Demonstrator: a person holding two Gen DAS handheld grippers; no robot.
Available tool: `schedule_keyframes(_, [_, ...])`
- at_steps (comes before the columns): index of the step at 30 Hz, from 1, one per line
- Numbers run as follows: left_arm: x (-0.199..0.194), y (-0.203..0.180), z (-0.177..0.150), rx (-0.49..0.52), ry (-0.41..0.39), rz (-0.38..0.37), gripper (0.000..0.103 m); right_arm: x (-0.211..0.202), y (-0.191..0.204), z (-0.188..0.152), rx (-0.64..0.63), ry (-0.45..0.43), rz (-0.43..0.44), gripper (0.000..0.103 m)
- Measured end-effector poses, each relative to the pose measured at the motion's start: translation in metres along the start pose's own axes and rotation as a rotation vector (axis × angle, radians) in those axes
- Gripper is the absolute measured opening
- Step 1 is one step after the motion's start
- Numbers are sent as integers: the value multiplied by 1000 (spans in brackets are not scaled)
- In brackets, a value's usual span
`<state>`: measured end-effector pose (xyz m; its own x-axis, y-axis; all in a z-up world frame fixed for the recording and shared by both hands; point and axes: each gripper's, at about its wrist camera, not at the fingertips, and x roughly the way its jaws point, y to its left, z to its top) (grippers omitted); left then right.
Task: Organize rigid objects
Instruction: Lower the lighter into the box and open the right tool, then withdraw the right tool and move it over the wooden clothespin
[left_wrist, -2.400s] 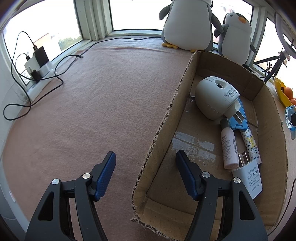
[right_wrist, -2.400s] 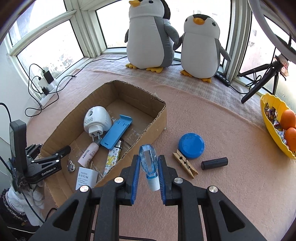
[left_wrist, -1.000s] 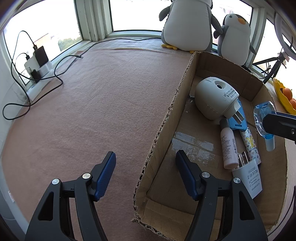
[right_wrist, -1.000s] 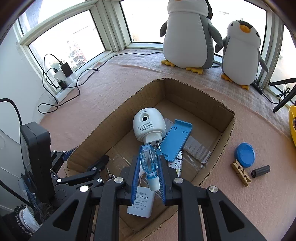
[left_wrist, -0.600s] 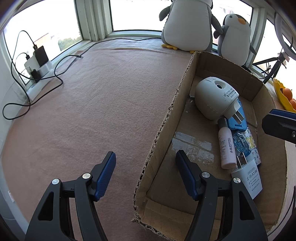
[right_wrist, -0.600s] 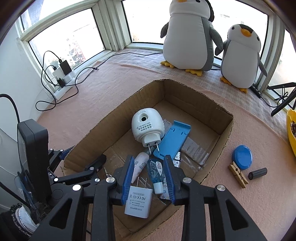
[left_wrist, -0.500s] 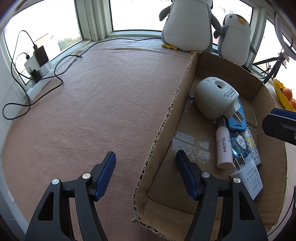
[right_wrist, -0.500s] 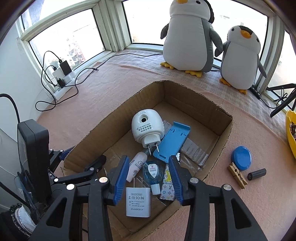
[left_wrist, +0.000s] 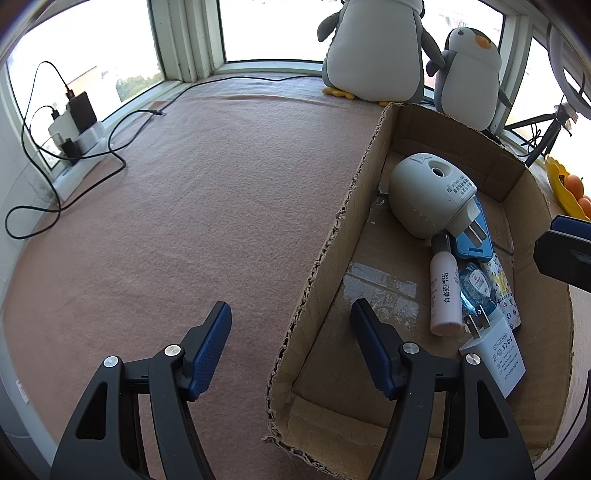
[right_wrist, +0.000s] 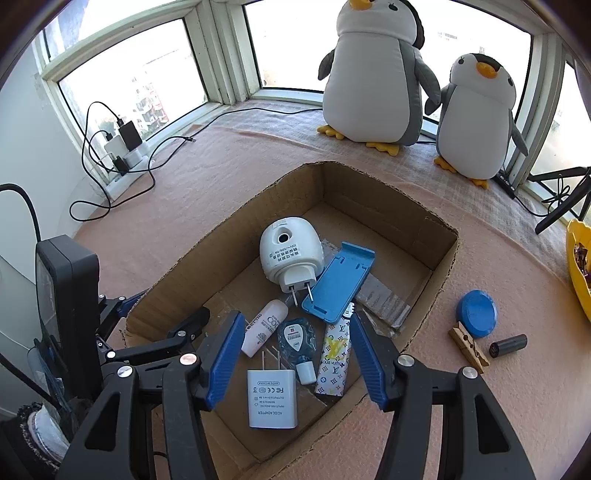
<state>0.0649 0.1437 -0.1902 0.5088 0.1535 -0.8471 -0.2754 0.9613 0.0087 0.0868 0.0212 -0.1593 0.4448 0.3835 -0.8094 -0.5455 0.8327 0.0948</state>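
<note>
A: Below the right gripper (right_wrist: 297, 360), inside the cardboard box (right_wrist: 439, 266), lies the blue clear bottle (right_wrist: 297, 341), between the pink tube (right_wrist: 264, 328) and the patterned tube (right_wrist: 334, 360). The jaws are opening, and nothing sits between the pads; the bottle rests on the box floor.

B: And what remains outside?

A: Off to that gripper's right, on the pink mat (right_wrist: 221, 177): a blue lid (right_wrist: 476, 313), a wooden clothespin (right_wrist: 468, 347) touching it, and a dark cylinder (right_wrist: 508, 345) just beside.

B: Which hand is nearer?

A: The right one, I judge. The left gripper (left_wrist: 291, 347) hovers with jaws apart, empty, straddling the box's far wall. The clothespin's long axis slants away to the left, so the right jaws would probably need turning to close across it.
</note>
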Motion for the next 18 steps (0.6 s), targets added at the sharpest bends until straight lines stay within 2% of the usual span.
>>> schedule_keyframes(11, [0, 1, -1, 0, -1, 0, 68, -15, -15, -6, 28, -24, -9, 55])
schedule_keyframes(18, [-1, 1, 0, 3, -1, 2, 68, -29, -36, -15, 64, -55, 17, 55])
